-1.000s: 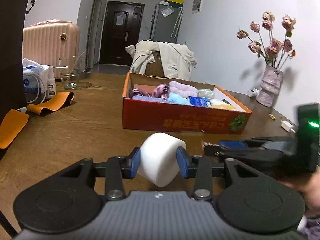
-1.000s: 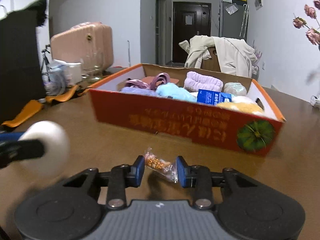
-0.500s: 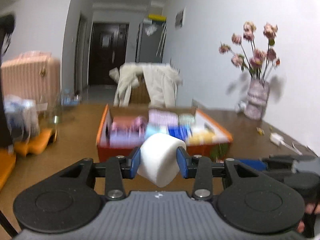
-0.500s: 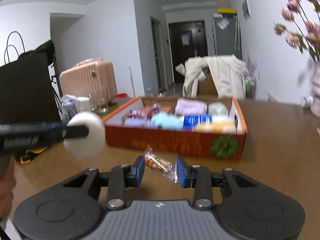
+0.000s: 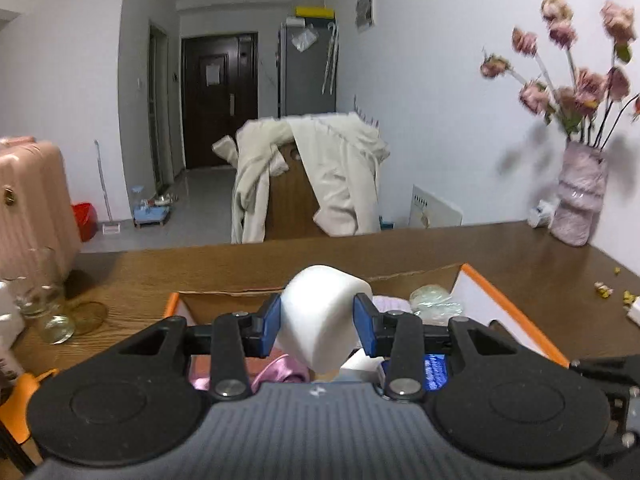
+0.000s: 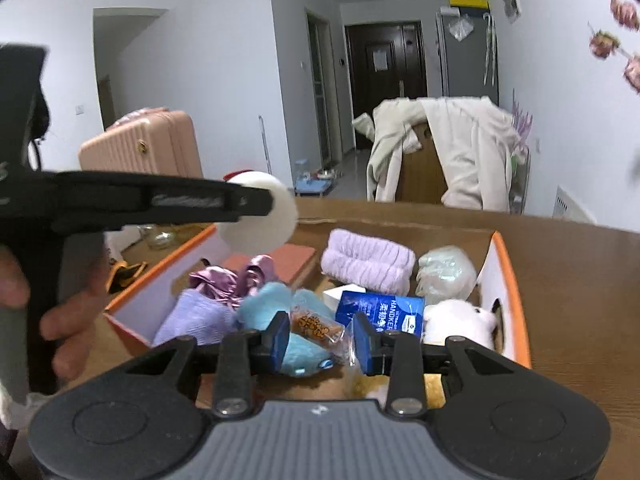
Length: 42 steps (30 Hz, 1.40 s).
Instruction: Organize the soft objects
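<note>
White foam roll (image 5: 326, 316) is pinched by the left claw (image 5: 318, 330) above the orange cardboard box (image 6: 516, 300) on the worktop; a clear snack packet (image 6: 320, 326) is held between the just-widening right claw (image 6: 320, 340) pads, over the box.

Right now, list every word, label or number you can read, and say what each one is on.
"HANDKER...", cut off by the right gripper: on the blue tissue pack in the orange box.
Chinese characters above it on the same pack: too small to read.
Paper on the dark door: blurred, unreadable.
Snack packet print: unreadable.
</note>
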Each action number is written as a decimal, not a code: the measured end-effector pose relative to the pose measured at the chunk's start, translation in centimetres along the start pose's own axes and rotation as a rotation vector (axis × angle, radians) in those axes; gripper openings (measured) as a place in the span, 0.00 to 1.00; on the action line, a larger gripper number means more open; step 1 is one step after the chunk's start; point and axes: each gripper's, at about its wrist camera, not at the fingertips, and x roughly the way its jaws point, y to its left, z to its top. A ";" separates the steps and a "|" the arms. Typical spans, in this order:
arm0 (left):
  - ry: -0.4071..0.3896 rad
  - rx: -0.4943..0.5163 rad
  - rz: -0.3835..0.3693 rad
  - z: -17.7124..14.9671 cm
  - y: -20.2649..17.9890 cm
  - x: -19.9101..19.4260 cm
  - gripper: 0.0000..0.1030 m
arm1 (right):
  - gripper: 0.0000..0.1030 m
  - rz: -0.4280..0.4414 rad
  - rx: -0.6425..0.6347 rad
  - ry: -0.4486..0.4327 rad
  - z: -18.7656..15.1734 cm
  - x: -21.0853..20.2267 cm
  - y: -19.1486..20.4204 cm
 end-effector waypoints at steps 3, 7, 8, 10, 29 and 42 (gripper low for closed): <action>0.020 0.004 0.004 -0.4 0.2 2.8 0.57 | 0.44 -0.003 0.007 0.026 -0.4 2.0 -0.3; 0.036 -0.026 0.015 -0.7 1.0 4.1 0.61 | 0.54 -0.004 0.020 0.014 -0.6 2.4 -0.5; 0.033 -0.031 0.007 -0.8 1.2 4.0 0.67 | 0.55 -0.012 0.031 0.008 -0.5 2.3 -0.8; 0.024 -0.027 0.013 -0.8 1.5 3.5 0.70 | 0.56 -0.024 0.054 -0.003 -0.4 2.0 -1.3; -0.022 -0.023 0.118 -1.6 5.5 -10.3 0.83 | 0.78 -0.122 -0.014 -0.029 2.5 -7.5 1.4; -0.241 -0.008 0.154 -8.3 3.7 -20.9 0.98 | 0.88 -0.157 -0.049 -0.346 -5.0 -14.2 4.8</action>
